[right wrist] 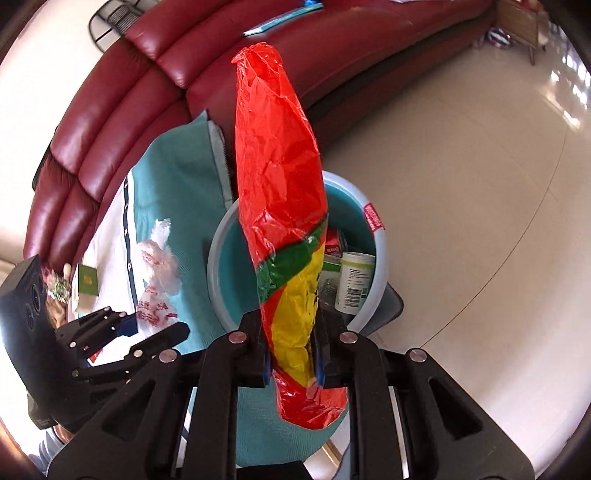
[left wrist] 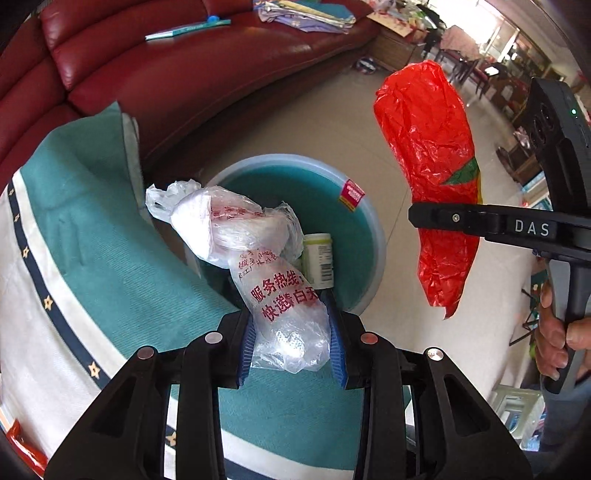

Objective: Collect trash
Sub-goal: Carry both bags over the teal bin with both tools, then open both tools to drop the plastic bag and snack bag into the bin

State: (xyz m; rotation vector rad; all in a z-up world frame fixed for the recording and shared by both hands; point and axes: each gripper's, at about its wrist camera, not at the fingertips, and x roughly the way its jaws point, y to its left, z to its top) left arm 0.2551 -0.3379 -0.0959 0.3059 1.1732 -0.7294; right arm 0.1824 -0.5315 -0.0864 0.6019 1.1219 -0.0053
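Observation:
My left gripper [left wrist: 291,332] is shut on a crumpled clear plastic bag [left wrist: 258,236] with red print, held over the edge of a teal bin [left wrist: 280,160] that has a pale rim. A white bottle [left wrist: 318,262] lies inside the bin. My right gripper [right wrist: 291,354] is shut on a long red, green and yellow plastic bag [right wrist: 280,166], which hangs above the same bin [right wrist: 380,258] with the bottle [right wrist: 352,282] and a red box in it. In the left wrist view the red bag [left wrist: 428,155] and the right gripper [left wrist: 424,216] hang to the right of the bin.
A table with a teal and white cloth [left wrist: 92,221] stands left of the bin. A dark red sofa [left wrist: 184,74] curves behind, with a book [left wrist: 184,29] and cloths on it. Glossy tiled floor [right wrist: 461,184] lies to the right. A small green box [right wrist: 86,282] sits on the table.

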